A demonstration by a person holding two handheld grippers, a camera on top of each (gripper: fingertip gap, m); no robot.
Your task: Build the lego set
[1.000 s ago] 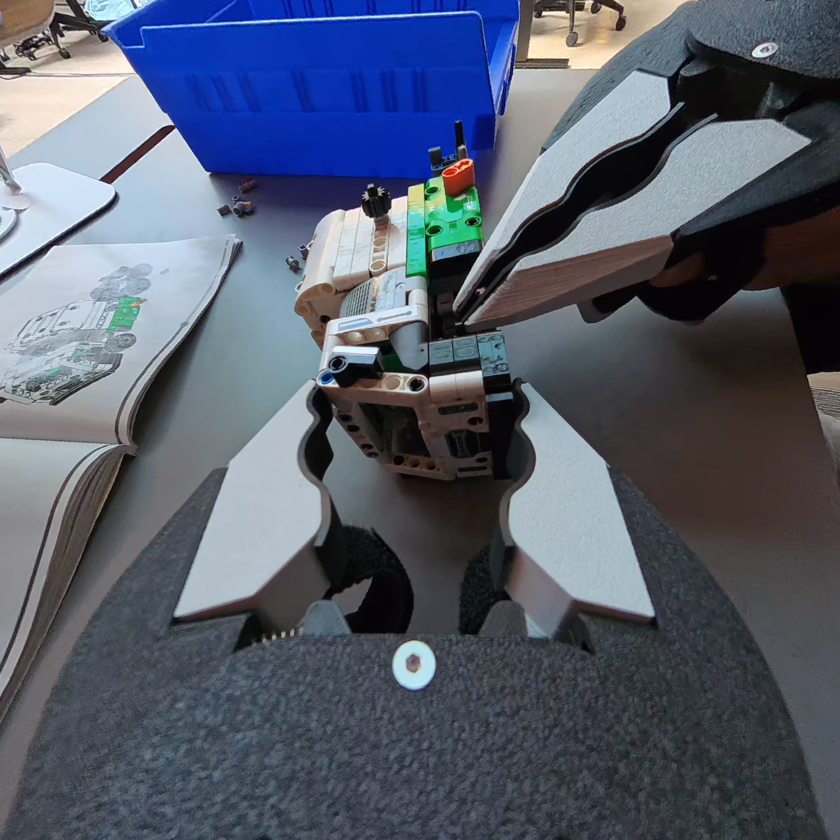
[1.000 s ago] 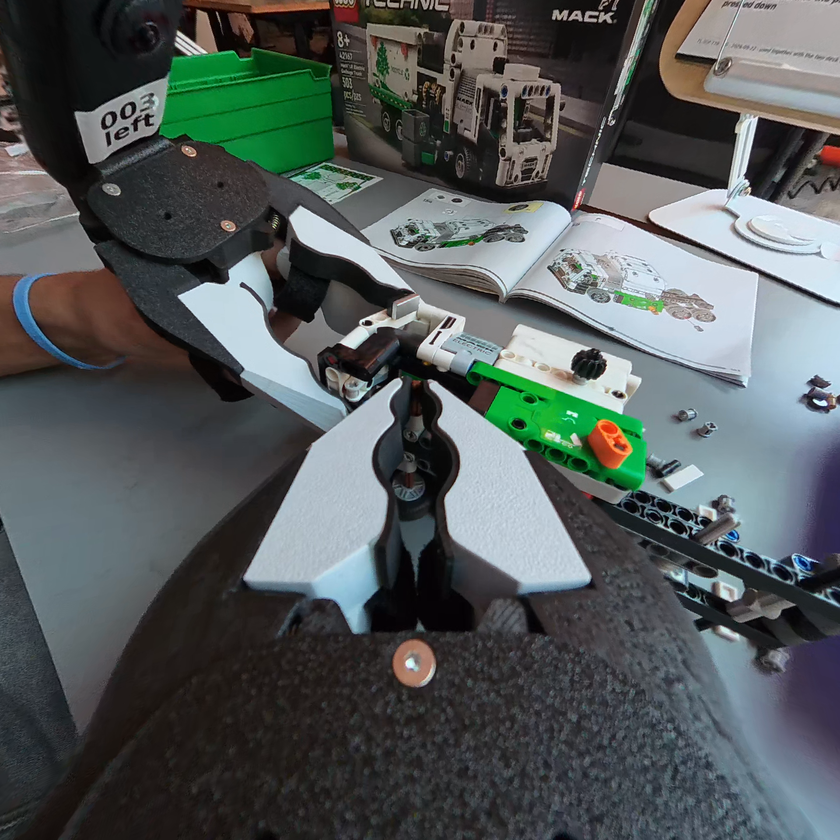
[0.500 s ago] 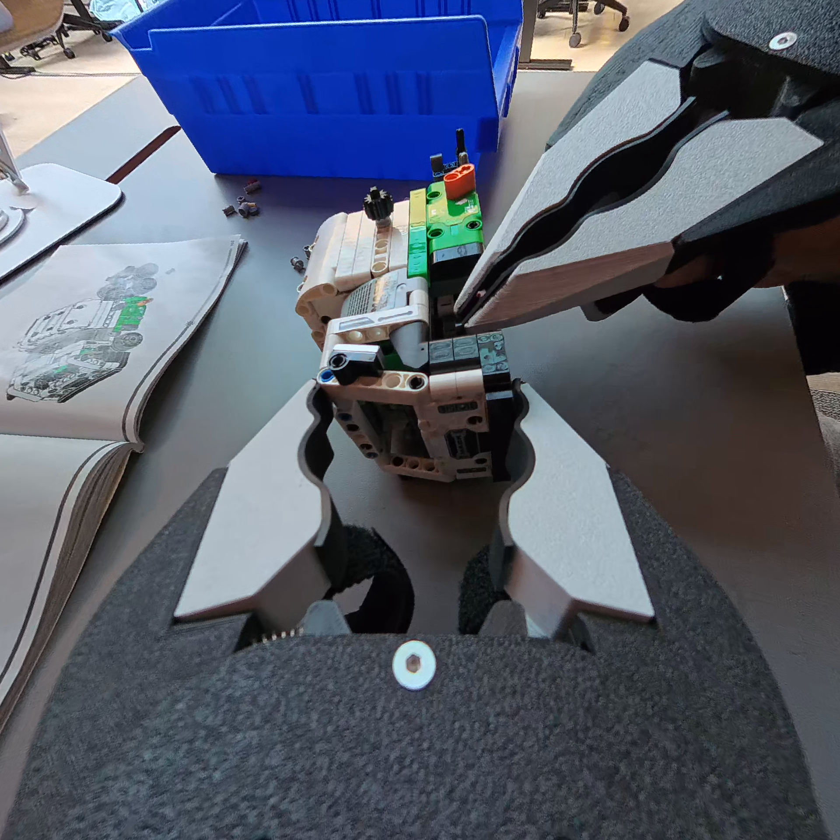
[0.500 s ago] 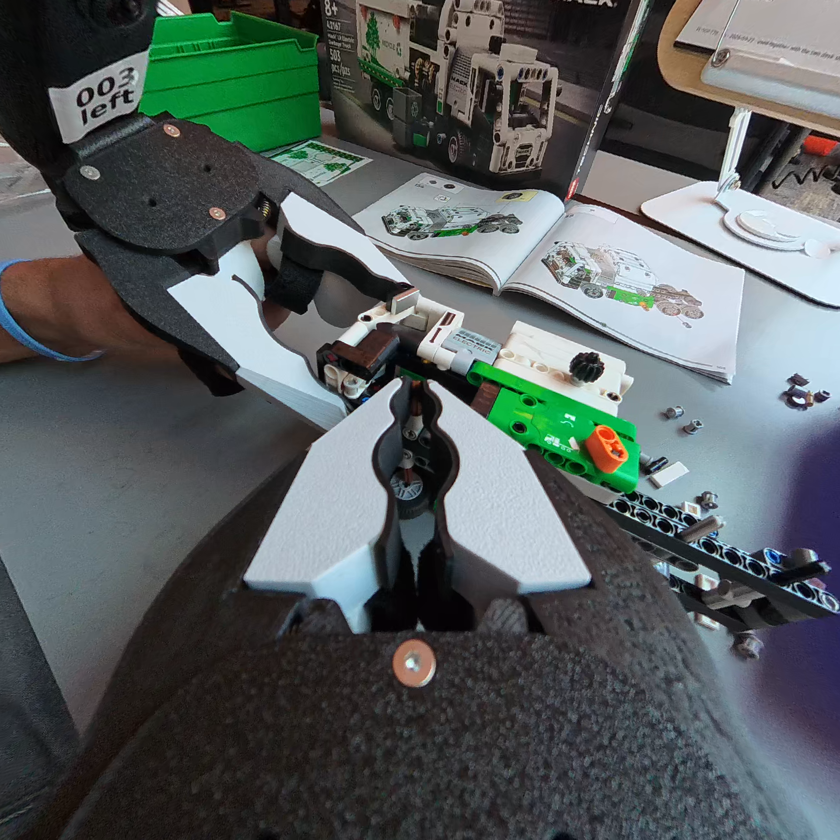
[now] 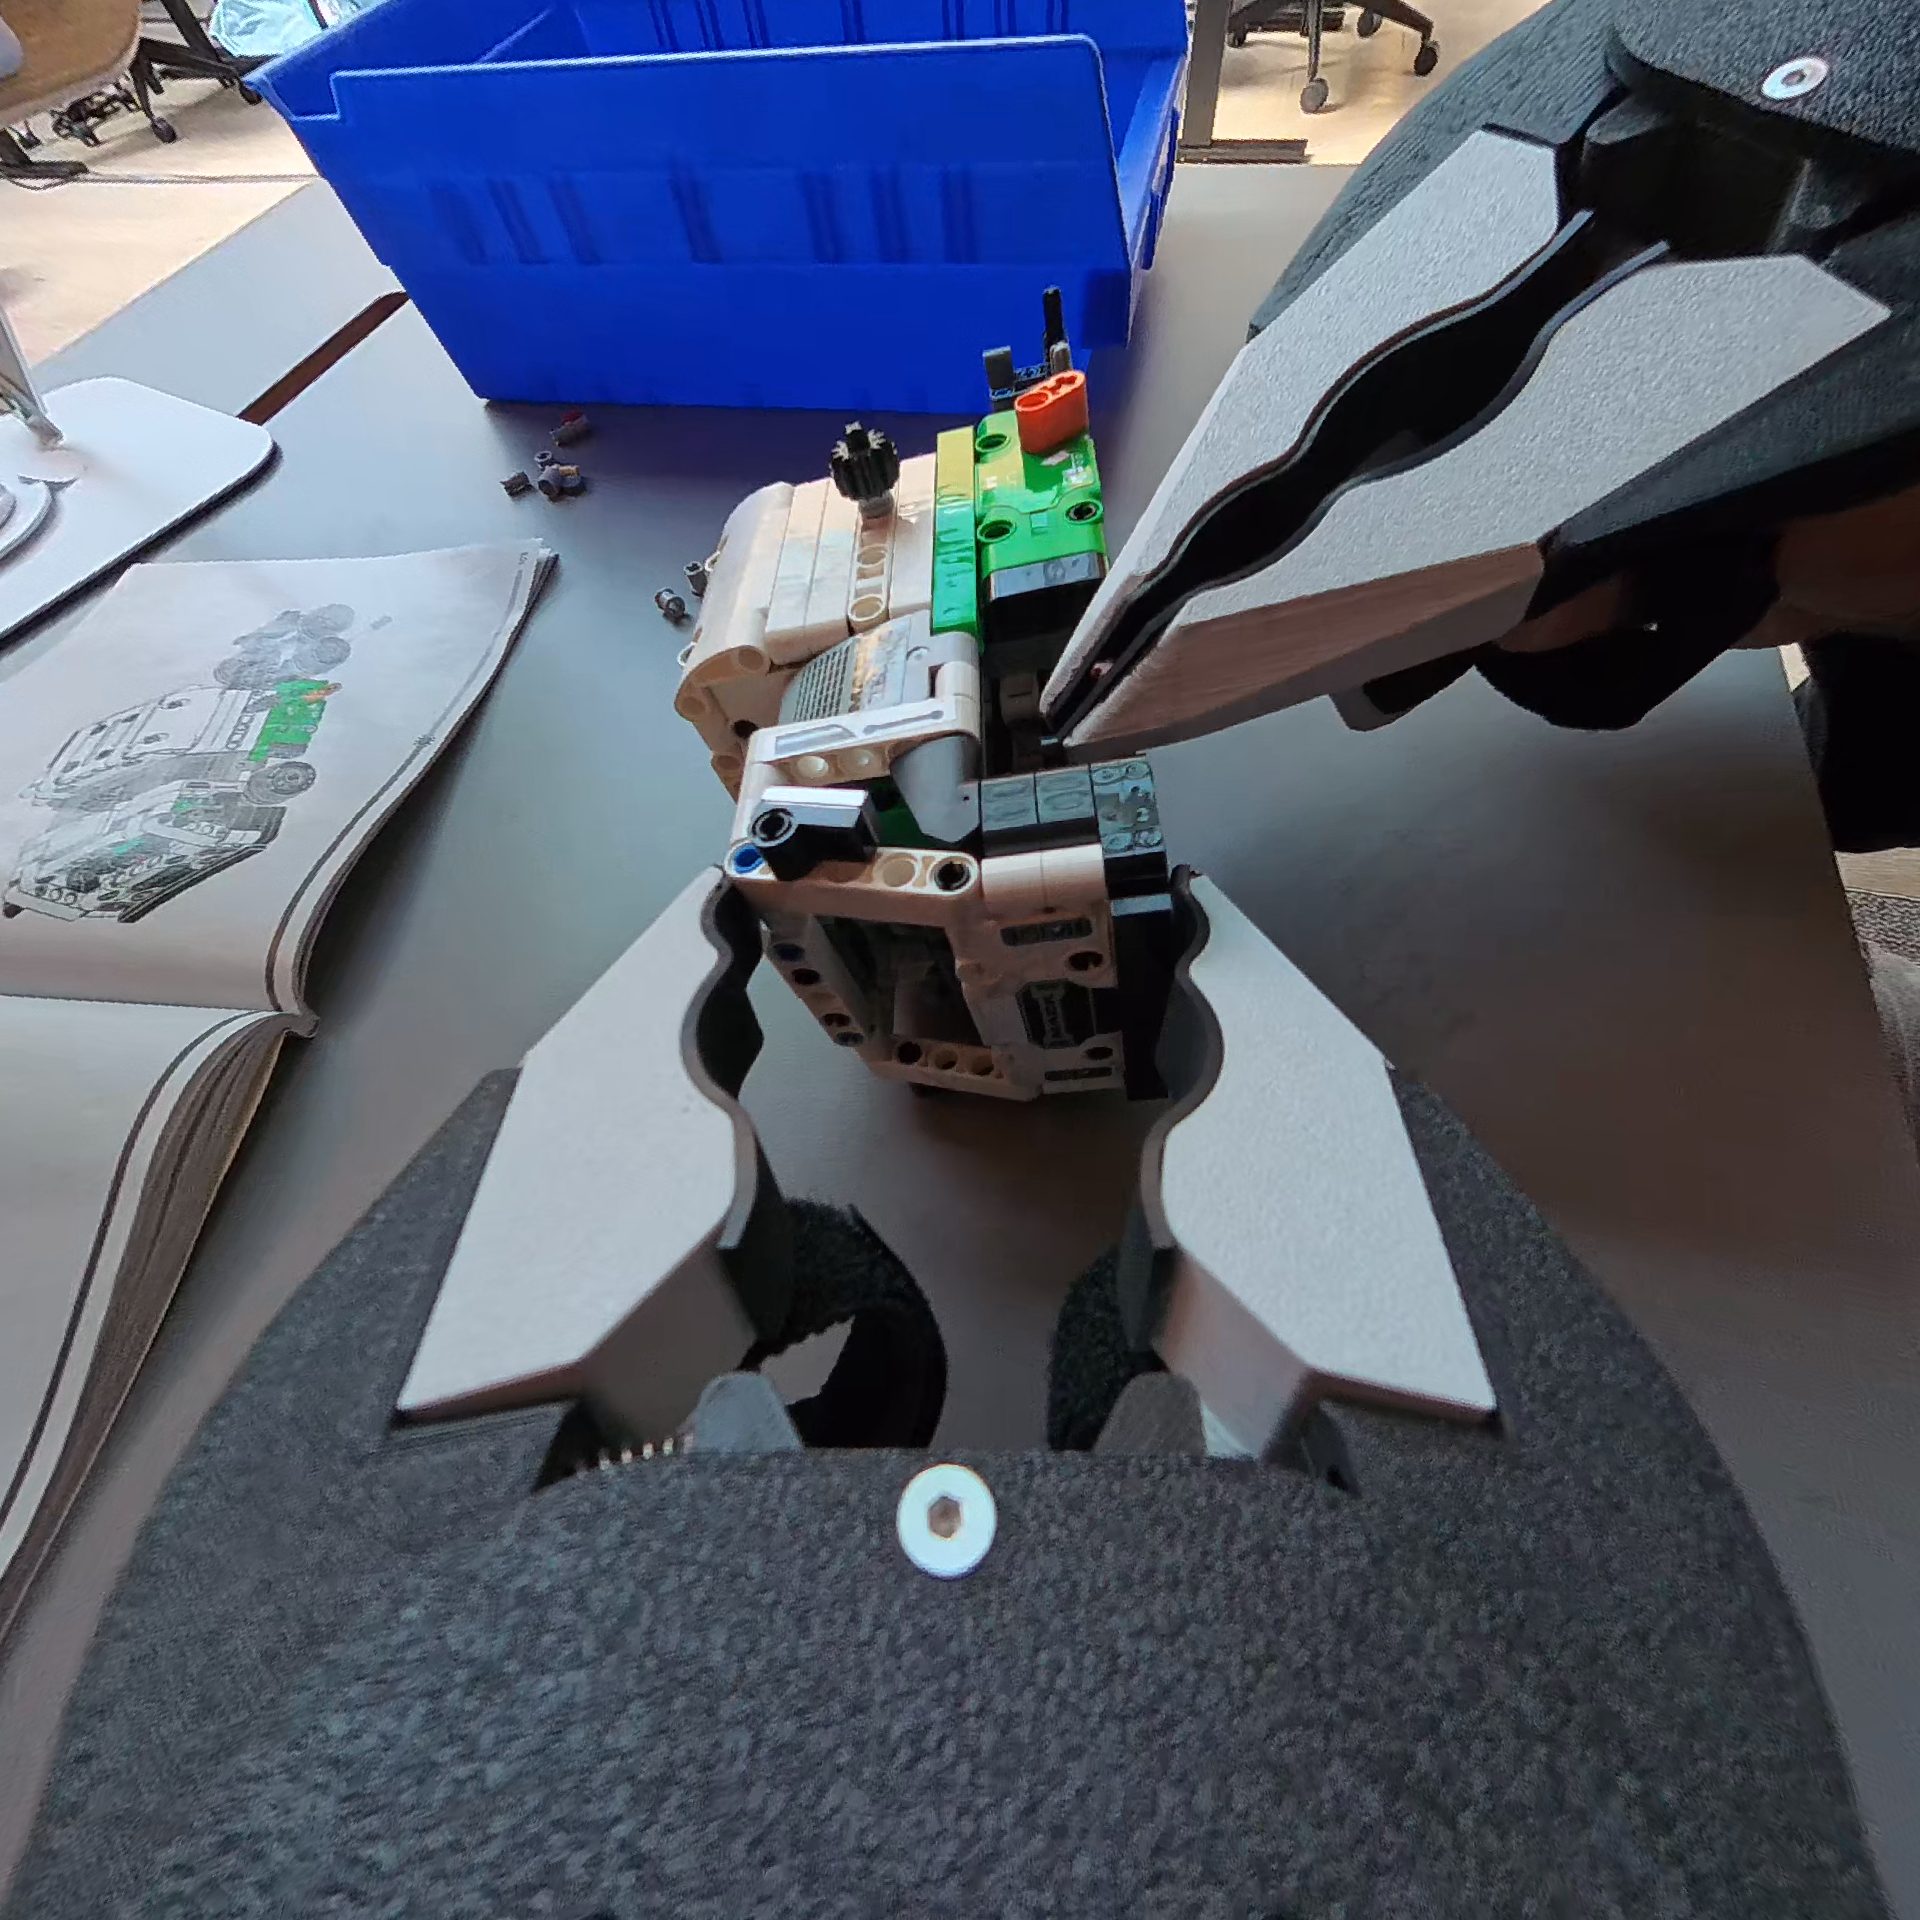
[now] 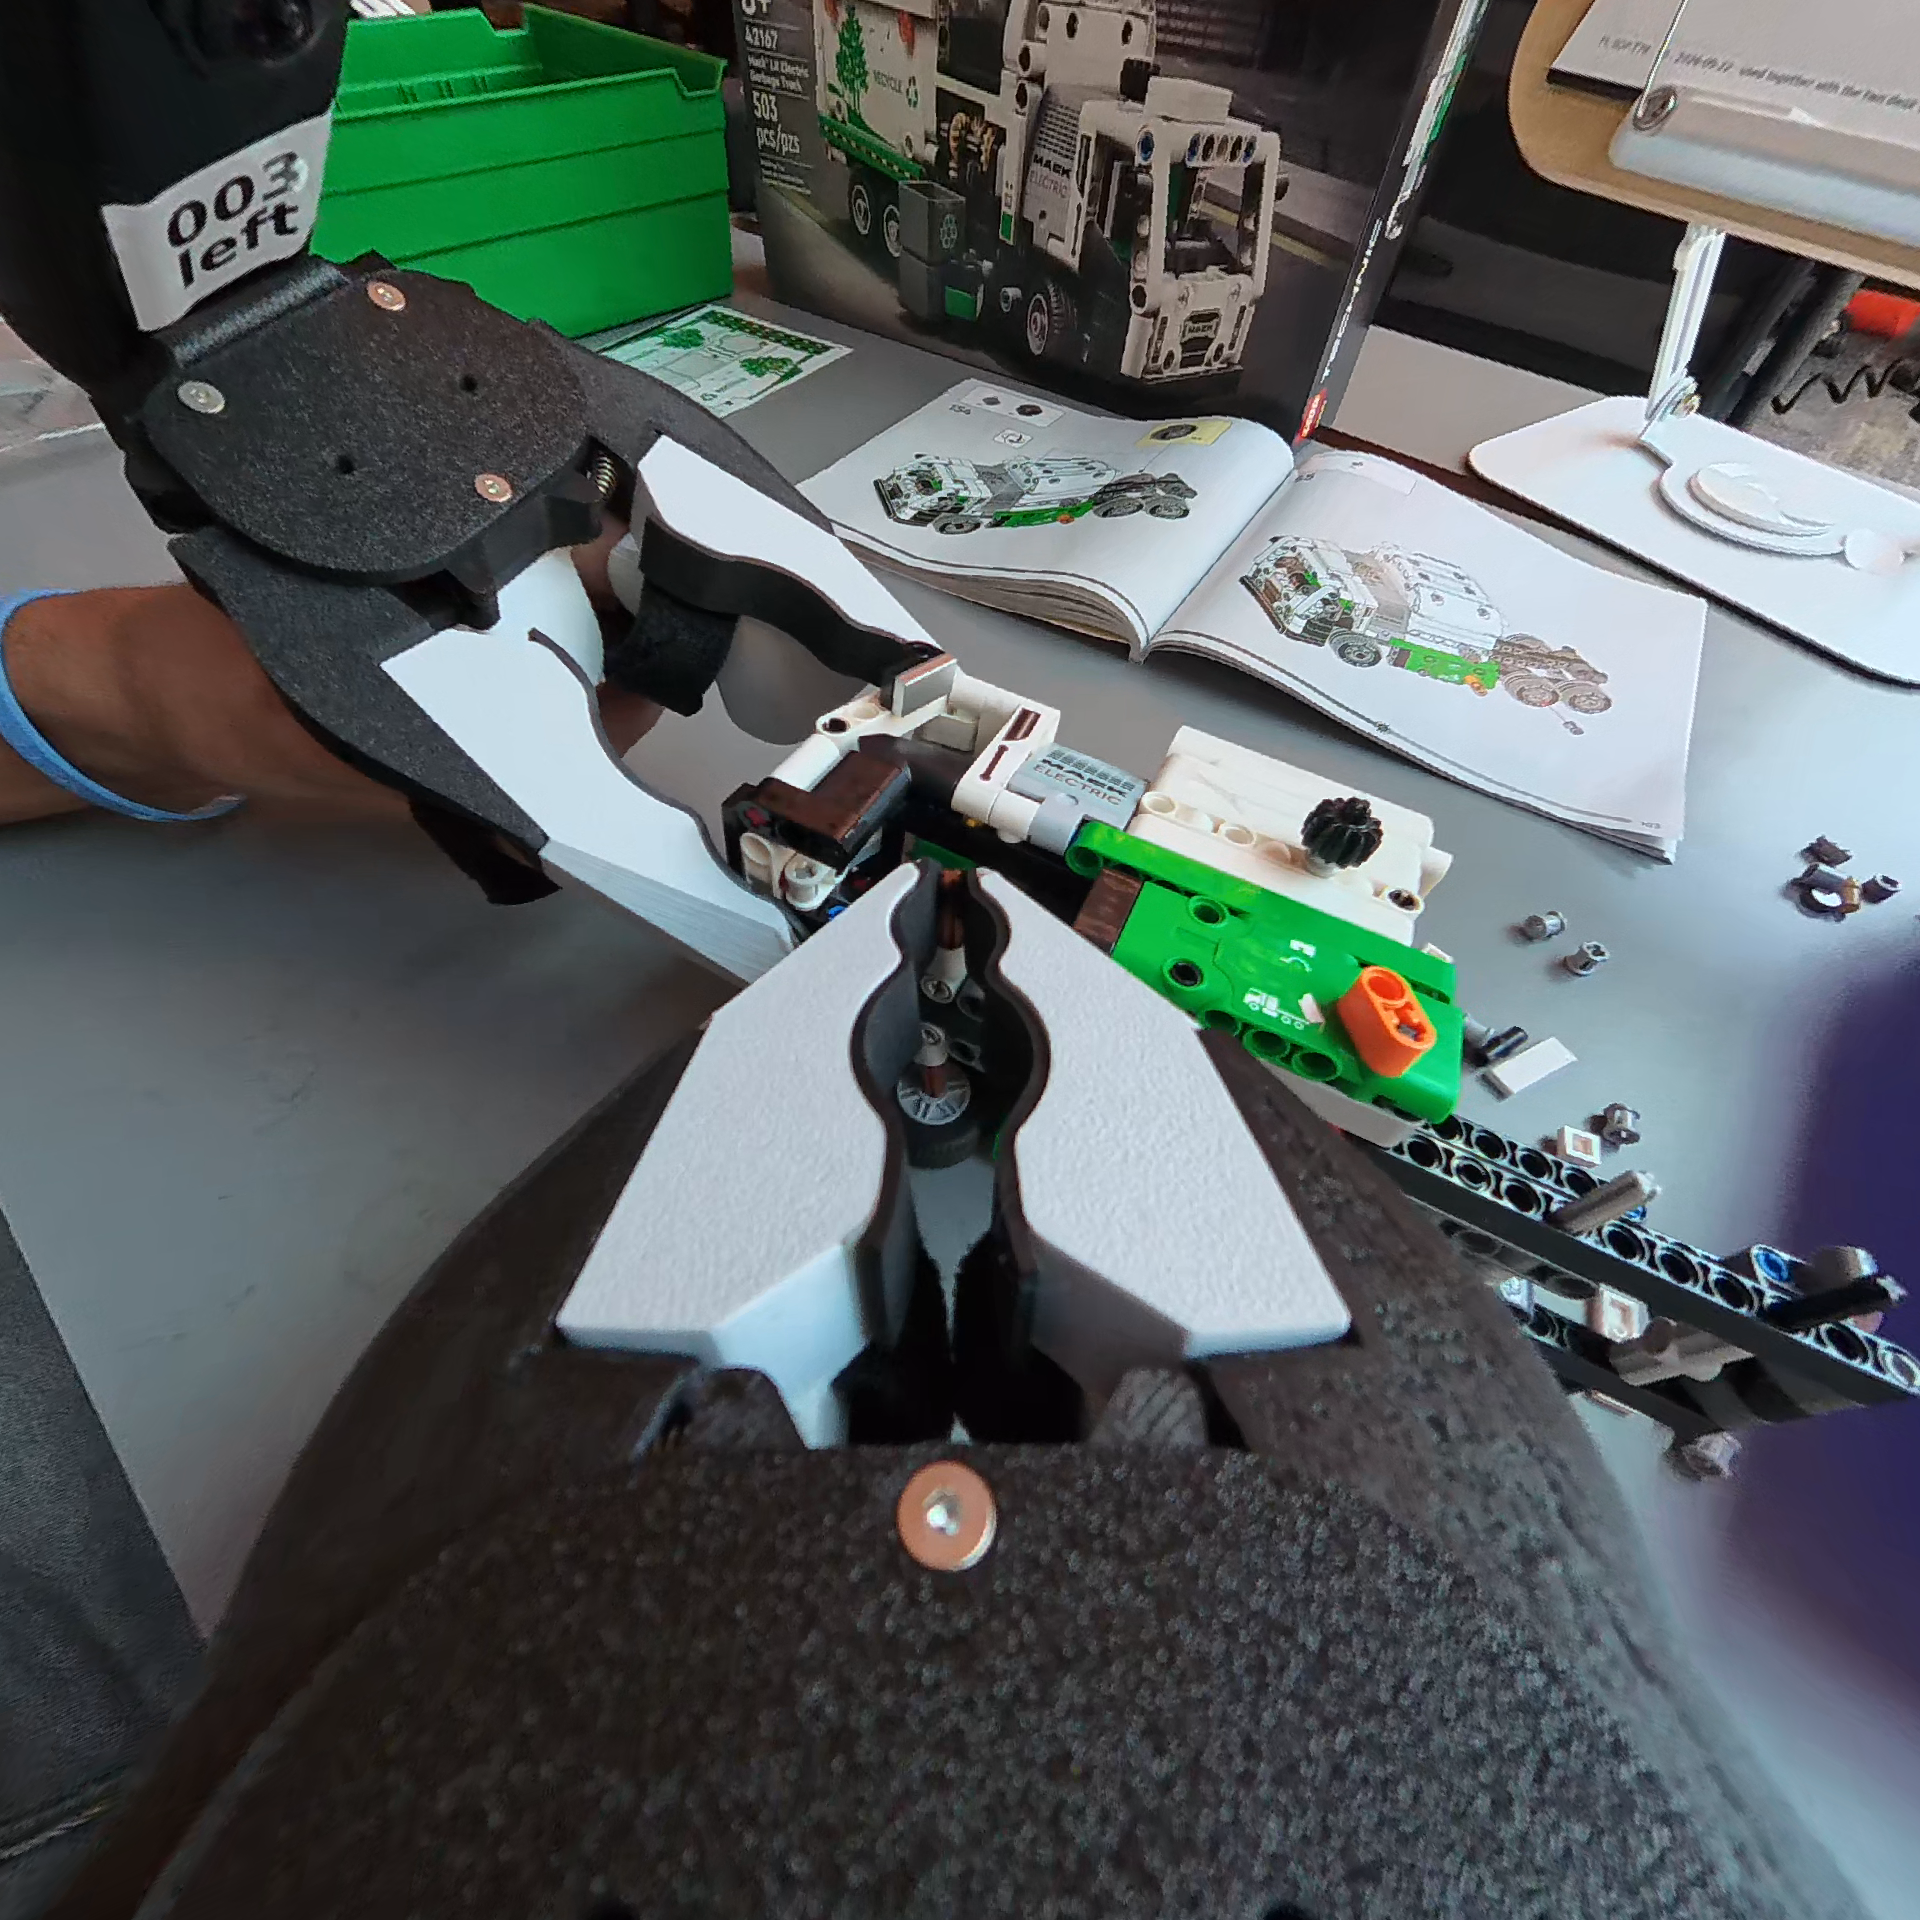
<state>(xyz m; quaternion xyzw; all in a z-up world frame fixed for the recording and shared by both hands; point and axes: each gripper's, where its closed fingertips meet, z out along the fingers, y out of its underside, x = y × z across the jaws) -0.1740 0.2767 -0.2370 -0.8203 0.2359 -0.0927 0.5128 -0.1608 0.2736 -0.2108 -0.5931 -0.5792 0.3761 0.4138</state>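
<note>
The half-built white, green and black lego truck [image 5: 894, 582] lies on the grey table. My left gripper [image 5: 956, 894] is shut on its cab end, one finger on each side. My right gripper [image 6: 948, 878] is shut, its tips pressed into the side of the truck [image 6: 1247, 935] just behind the cab, with a thin brown piece [image 6: 948, 914] pinched between them. In the left wrist view the right gripper [image 5: 1060, 717] comes in from the upper right. In the right wrist view the left gripper [image 6: 847, 805] comes in from the left. An orange connector [image 6: 1387, 1018] sits on the green panel.
A blue bin [image 5: 727, 208] stands behind the truck. An open instruction booklet [image 5: 239, 748] lies to the left. A green bin [image 6: 520, 156], the set's box [image 6: 1039, 187] and a white lamp base [image 6: 1714, 520] stand farther off. A black beam frame [image 6: 1662, 1278] and small loose parts [image 6: 1558, 935] lie nearby. My left and right fingertips are right by each other.
Both grippers keep their hold. The truck and both grippers have shifted only slightly; the right wrist view has tilted a little toward the table.
</note>
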